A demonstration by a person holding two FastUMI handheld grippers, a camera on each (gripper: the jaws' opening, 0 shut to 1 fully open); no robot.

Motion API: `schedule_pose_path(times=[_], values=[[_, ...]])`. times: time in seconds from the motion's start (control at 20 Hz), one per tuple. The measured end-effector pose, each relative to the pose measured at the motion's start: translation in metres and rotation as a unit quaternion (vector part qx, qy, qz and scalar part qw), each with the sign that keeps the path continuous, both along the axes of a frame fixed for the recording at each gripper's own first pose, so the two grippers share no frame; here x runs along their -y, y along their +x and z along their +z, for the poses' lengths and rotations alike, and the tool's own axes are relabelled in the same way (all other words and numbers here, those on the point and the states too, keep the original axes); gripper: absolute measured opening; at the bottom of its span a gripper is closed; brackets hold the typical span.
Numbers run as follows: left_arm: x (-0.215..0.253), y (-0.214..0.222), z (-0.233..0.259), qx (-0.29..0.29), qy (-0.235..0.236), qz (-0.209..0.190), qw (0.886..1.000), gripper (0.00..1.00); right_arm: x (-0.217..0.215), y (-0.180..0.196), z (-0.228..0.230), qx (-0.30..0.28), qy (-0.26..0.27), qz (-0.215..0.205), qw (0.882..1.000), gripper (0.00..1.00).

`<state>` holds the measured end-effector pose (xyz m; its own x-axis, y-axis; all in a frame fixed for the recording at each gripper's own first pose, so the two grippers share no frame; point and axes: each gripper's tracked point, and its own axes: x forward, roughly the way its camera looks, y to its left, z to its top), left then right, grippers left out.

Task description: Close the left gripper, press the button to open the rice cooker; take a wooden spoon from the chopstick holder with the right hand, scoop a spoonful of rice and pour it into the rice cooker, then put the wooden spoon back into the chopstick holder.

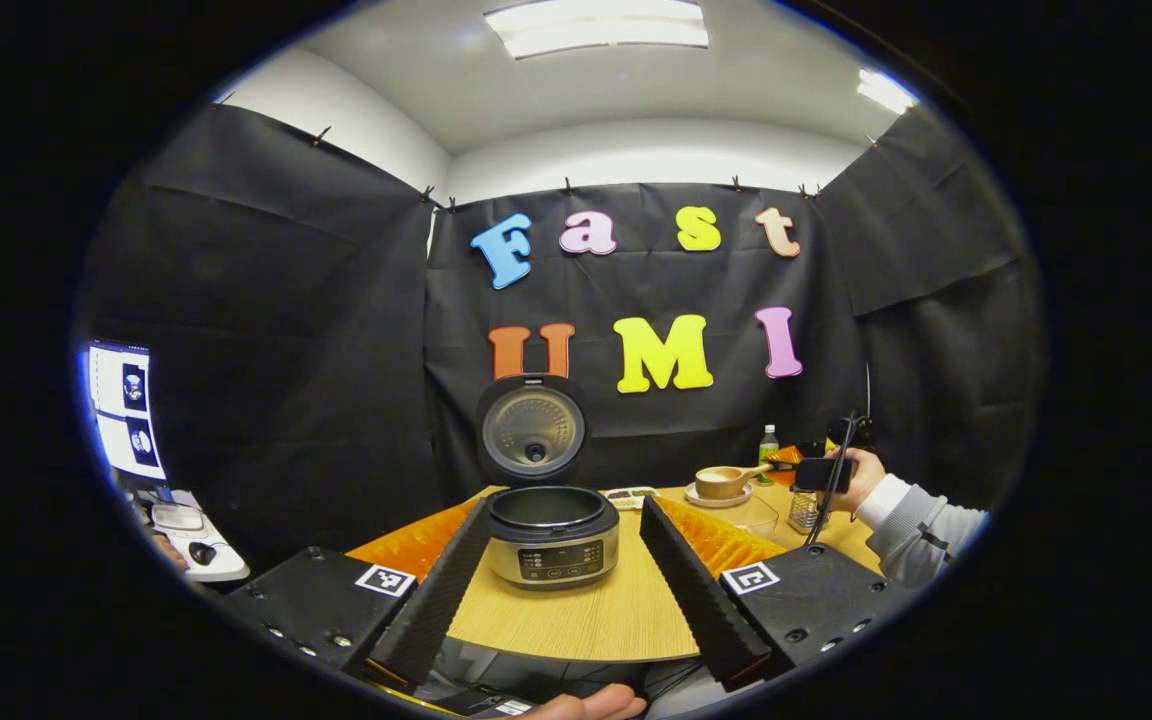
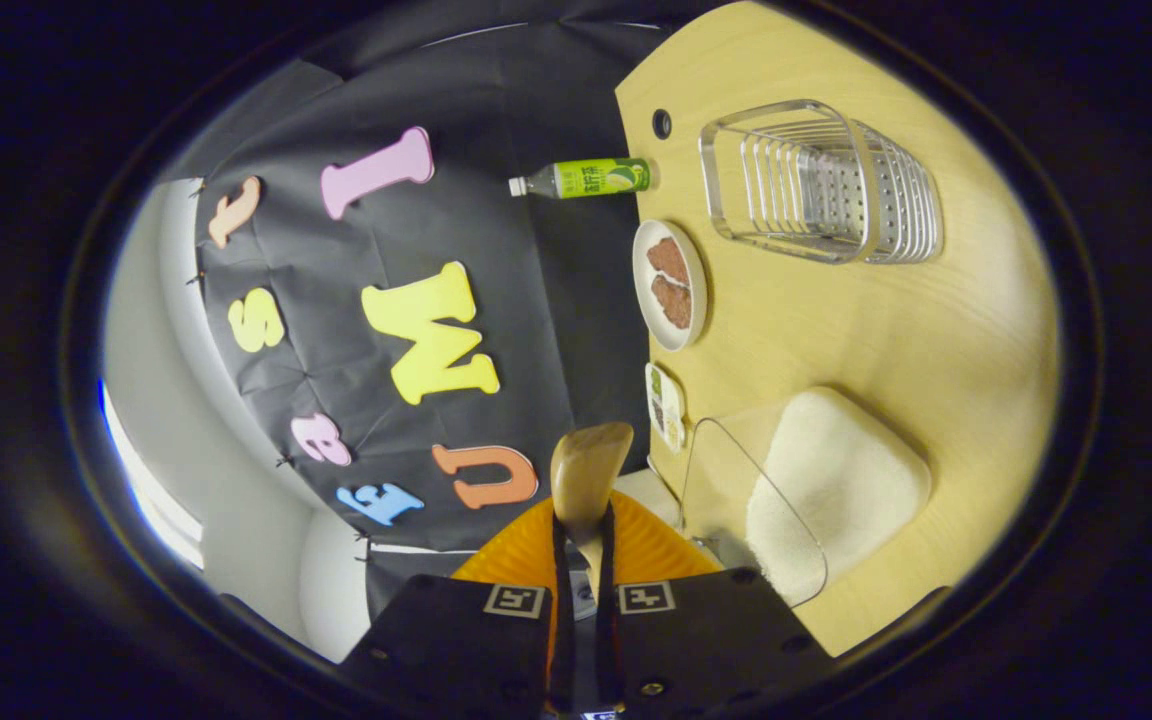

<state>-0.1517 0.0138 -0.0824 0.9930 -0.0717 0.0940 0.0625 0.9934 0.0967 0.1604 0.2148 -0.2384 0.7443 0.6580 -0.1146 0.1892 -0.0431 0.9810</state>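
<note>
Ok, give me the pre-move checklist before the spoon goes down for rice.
1. Rice cooker lid up, pot exposed: ok.
2. Wooden spoon clamped in the right gripper, both fingers on the handle: ok.
3. Spoon bowl empty before scooping: cannot tell, its inside faces away in the right gripper view and is too small in the left gripper view.
4. Clear container of rice open and close to the spoon: ok.
5. Left gripper fingers spread and back from the cooker, out of the pouring path: ok.
6. Chopstick holder standing free on the table for the spoon's return: ok.
</note>
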Motion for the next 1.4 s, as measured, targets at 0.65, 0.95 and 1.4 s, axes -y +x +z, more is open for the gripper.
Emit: schedule_pose_path(times=[0.65, 0.95, 1.4], values=[[-0.059, -0.015, 0.000, -0.014, -0.016, 0.038, 0.999, 0.96, -0.138, -0.022, 0.069, 0.057, -0.082, 0.055, 0.993, 0.13], [-0.080, -0.021, -0.008, -0.020, -0.005, 0.052, 0.998, 0.96, -0.200, -0.036, 0.073, 0.091, -0.178, 0.083, 0.976, 0.13], [-0.096, -0.020, -0.027, -0.038, 0.002, 0.067, 0.997, 0.96, -0.265, -0.047, 0.062, 0.134, -0.280, 0.117, 0.944, 0.13]])
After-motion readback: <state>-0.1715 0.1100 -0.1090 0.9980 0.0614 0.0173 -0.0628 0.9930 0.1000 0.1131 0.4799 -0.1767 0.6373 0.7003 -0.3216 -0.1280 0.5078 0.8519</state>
